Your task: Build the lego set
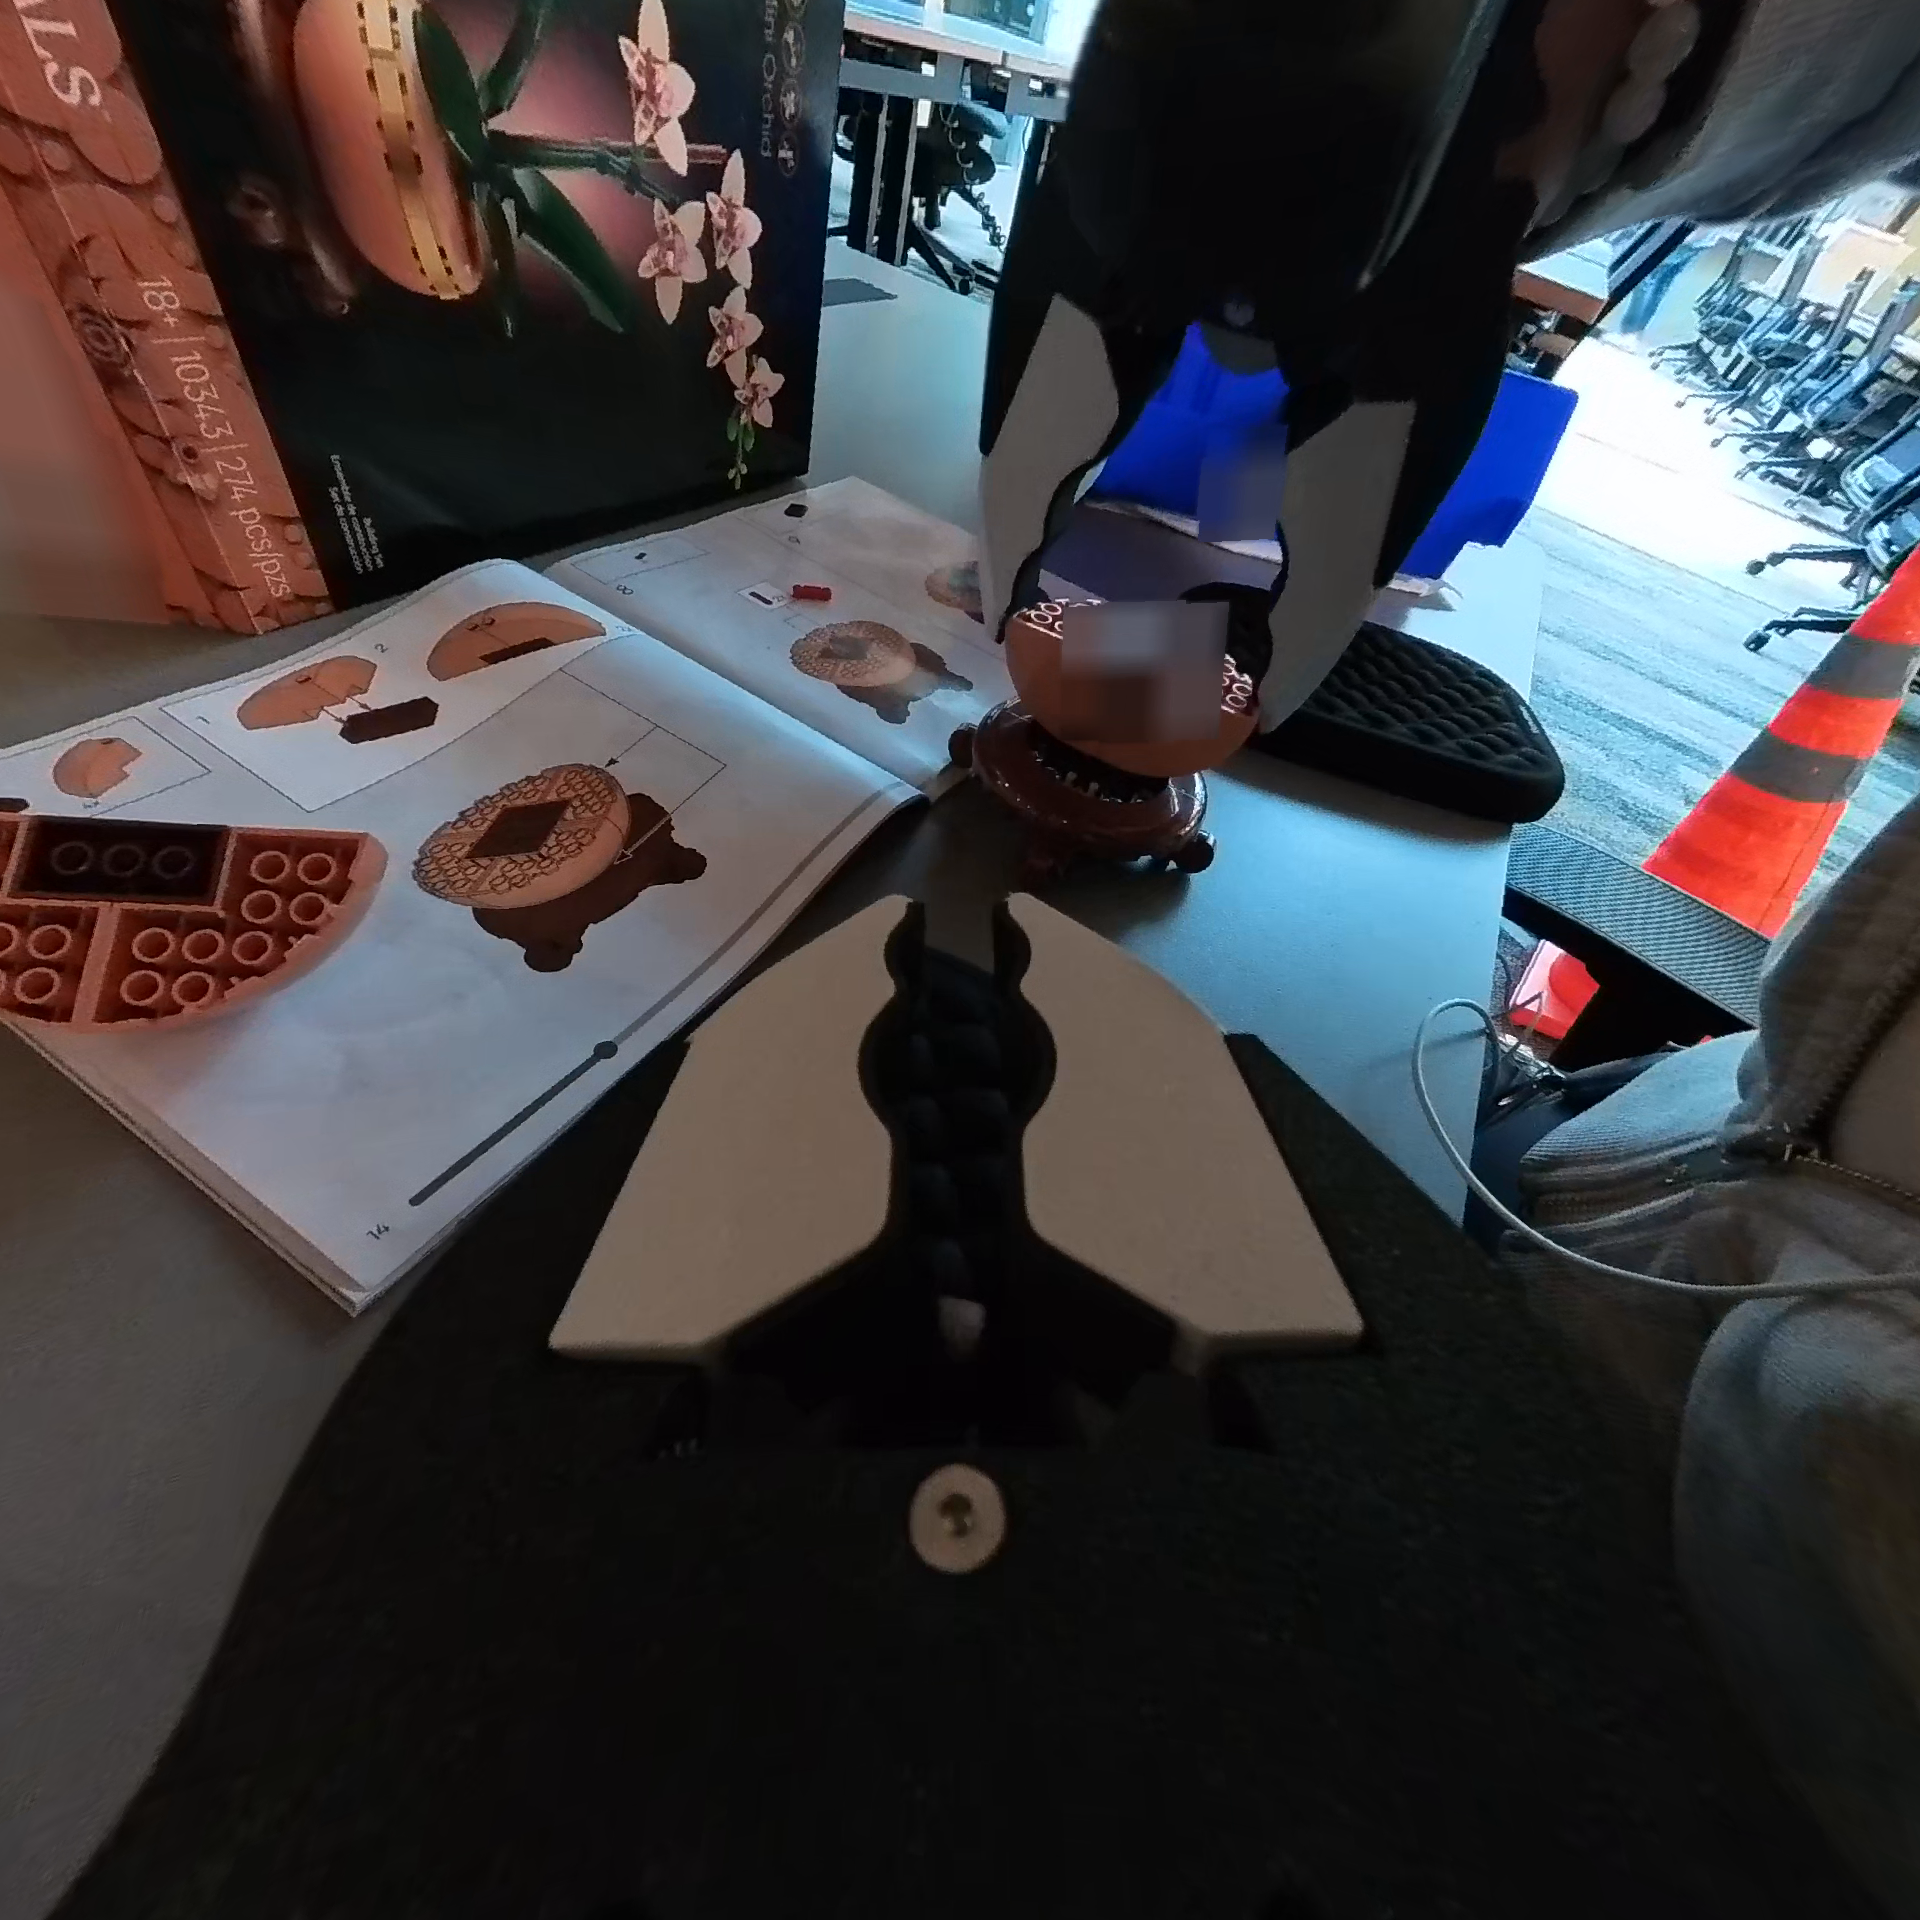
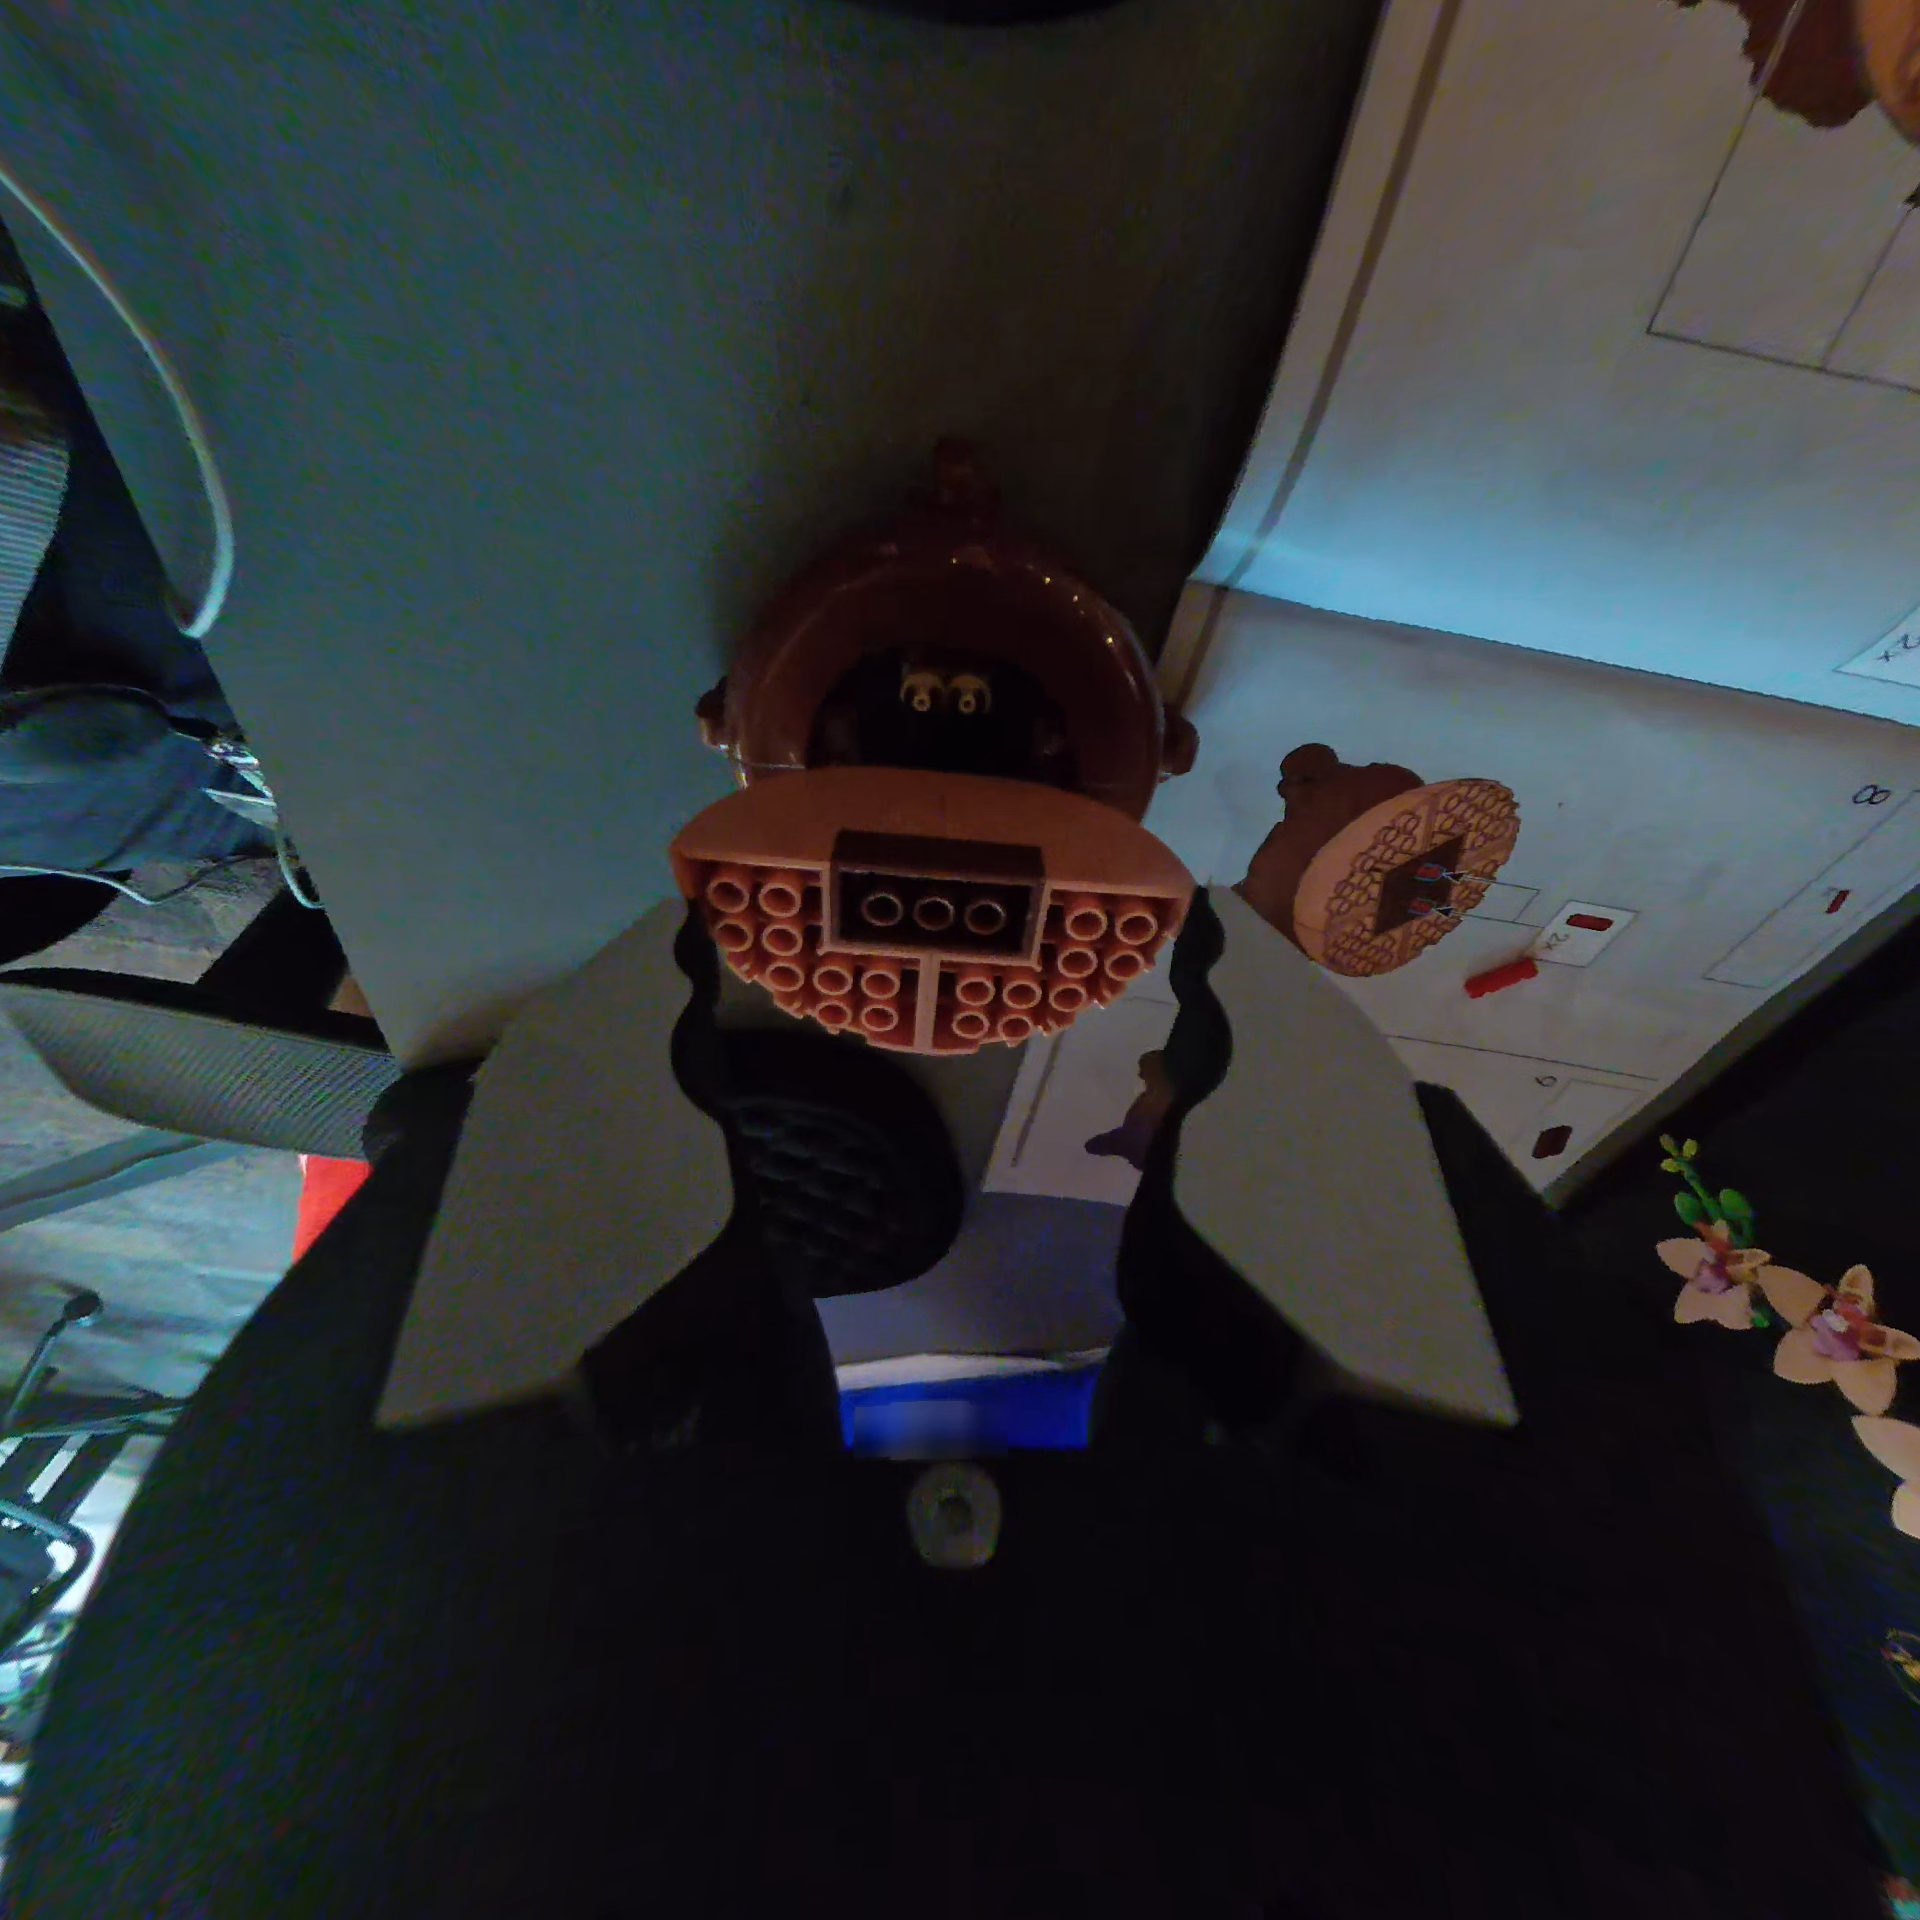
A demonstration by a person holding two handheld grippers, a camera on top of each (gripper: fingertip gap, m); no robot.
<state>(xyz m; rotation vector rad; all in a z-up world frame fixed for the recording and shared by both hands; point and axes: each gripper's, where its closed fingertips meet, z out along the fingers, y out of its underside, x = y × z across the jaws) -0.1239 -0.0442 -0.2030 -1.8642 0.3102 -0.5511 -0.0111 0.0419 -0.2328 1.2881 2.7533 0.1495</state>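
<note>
Two tongs are in play. The left tongs [image 1: 951, 920] are nearly closed on nothing, with only a thin strip of grey table [image 1: 1351, 935] showing between the tips. They hang low over the table at 6 o'clock from the brown stand [image 1: 1086, 810]. The right tongs [image 1: 1132, 665] come down from 12 o'clock, spread wide and clenched on one salmon half-disc [image 1: 1049, 691] of bricks, with a pad pressed against each end. In the right wrist view this half-disc [image 2: 935, 821] fills the span between the right tongs [image 2: 940, 925]. Its underside faces the camera, and one dark brick with three round holes is set in the middle.

The held half-disc sits directly over the single round brown stand [image 2: 940, 623], which rests on small ball feet. I cannot tell whether the two touch.

A second salmon half-disc [image 1: 156, 914] lies at 9 o'clock on one open instruction booklet [image 1: 436, 1039], and one small red piece [image 1: 810, 594] lies on the far page. One flower-printed box [image 1: 468, 312] stands at 11 o'clock. One black mesh pad [image 1: 1413, 717] lies at 3 o'clock from the stand, and one blue bin [image 1: 1496, 468] sits behind it. One orange cone [image 1: 1808, 748] stands on the floor beyond the table's edge. A grey sleeve [image 1: 1818, 1351] fills the 4 o'clock corner.
</note>
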